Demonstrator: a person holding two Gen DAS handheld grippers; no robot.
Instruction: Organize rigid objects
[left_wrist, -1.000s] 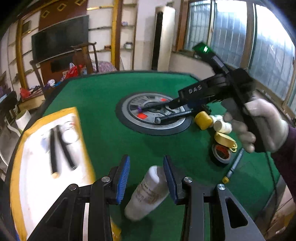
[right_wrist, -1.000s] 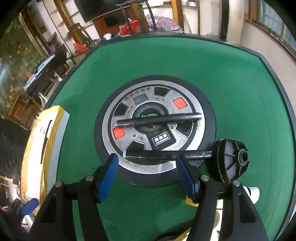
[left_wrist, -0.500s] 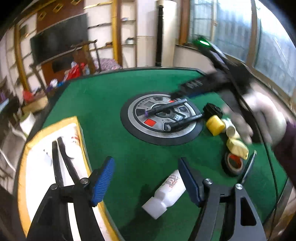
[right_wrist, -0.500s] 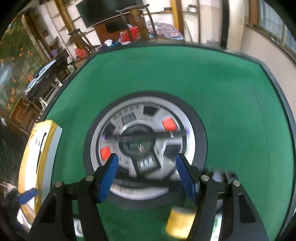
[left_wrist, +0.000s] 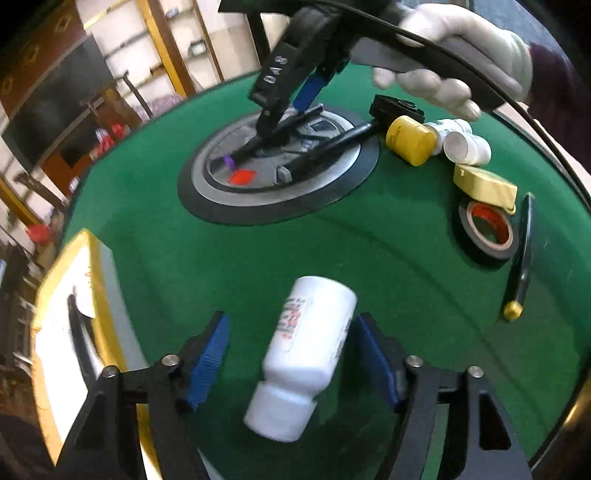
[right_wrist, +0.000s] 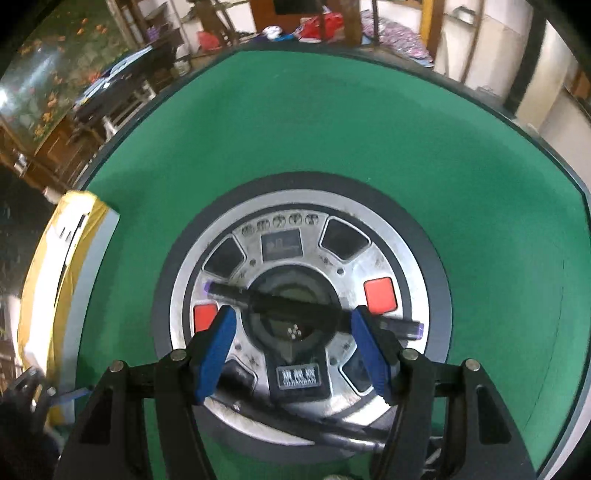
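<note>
A white bottle (left_wrist: 303, 354) lies on its side on the green table (left_wrist: 258, 266), between the fingers of my open left gripper (left_wrist: 291, 354), which do not touch it. My right gripper (right_wrist: 291, 343) is open, low over the round silver hub (right_wrist: 373, 258), and straddles a black pen with purple ends (right_wrist: 295, 306) lying across the hub. The right gripper also shows in the left wrist view (left_wrist: 284, 107), over the same pen (left_wrist: 258, 144). A second black pen (left_wrist: 325, 151) lies on the hub nearer me.
A yellow-rimmed white tray (left_wrist: 55, 325) with black pens sits at the left. At the right lie a yellow-capped jar (left_wrist: 410, 140), white bottles (left_wrist: 465, 147), a yellow case (left_wrist: 484, 184), a tape roll (left_wrist: 487, 229), a black cap (left_wrist: 395, 109) and a yellow-tipped pen (left_wrist: 521, 258).
My right gripper has moved forward and down over the hub, now straddling the far pen. My left gripper has come back around the white bottle, jaws wide.
</note>
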